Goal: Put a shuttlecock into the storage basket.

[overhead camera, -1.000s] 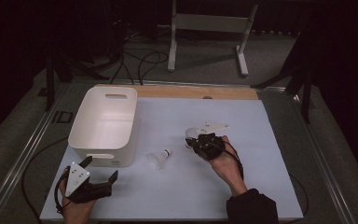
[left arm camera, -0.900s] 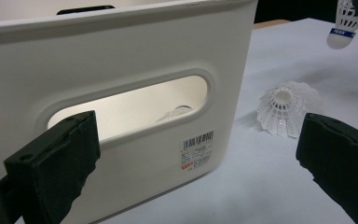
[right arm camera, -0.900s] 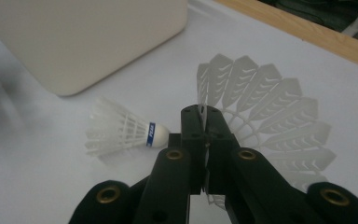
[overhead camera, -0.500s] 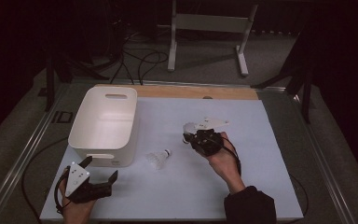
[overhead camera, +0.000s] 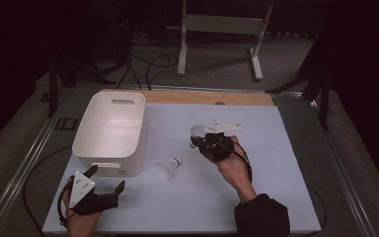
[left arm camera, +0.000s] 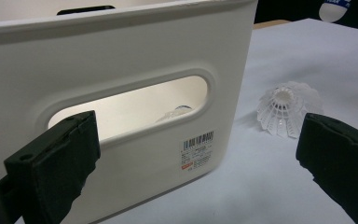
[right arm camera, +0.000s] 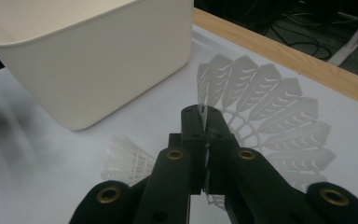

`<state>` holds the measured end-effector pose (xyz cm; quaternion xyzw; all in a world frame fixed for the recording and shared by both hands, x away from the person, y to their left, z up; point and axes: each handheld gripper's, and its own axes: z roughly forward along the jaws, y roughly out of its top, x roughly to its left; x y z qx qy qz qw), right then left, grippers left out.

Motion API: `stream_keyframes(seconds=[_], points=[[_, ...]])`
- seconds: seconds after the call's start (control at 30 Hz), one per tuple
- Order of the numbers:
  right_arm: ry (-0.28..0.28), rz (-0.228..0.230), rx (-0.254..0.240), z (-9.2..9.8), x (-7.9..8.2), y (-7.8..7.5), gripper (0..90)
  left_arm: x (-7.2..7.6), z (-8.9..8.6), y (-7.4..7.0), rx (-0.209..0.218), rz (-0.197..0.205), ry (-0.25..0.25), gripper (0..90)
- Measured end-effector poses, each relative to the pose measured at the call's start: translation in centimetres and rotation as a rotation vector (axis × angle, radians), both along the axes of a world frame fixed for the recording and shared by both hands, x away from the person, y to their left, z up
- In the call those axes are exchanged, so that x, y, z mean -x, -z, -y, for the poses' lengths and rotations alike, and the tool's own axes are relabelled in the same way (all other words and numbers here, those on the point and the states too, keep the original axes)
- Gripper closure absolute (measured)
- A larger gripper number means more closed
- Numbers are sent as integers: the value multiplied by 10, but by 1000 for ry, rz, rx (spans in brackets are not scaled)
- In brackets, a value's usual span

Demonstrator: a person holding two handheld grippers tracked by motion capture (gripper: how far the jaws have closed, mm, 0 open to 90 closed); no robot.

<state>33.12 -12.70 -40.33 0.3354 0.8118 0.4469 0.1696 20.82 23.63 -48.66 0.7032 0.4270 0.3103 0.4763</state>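
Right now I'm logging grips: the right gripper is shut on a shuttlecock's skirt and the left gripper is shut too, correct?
Not quite. The right gripper is shut on the shuttlecock, but the left gripper is open; the left gripper view shows its jaws wide apart with nothing between them.

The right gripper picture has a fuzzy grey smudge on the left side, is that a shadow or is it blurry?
In the right gripper view, that smudge is a soft, out-of-focus shadow on the white table sheet; the held shuttlecock and the right gripper look sharp. In the left gripper view, light glows through the white bin handle slot. In the high view, the surroundings are very dark.
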Motion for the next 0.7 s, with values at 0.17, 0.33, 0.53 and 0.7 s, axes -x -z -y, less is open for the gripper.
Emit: stream_keyframes(seconds=[0.17, 0.33, 0.53, 0.7], points=[[1, 2, -3, -2, -1, -3, 896, 0, 0, 0, -1, -1, 0, 2], [6, 10, -8, -5, -1, -7, 895, 0, 0, 0, -2, -1, 0, 1], [-2, 16, -16, -8, -2, -11, 895, 0, 0, 0, -1, 0, -1, 2], [-6, 21, -21, -12, -3, -15, 895, 0, 0, 0, -1, -1, -1, 2]])
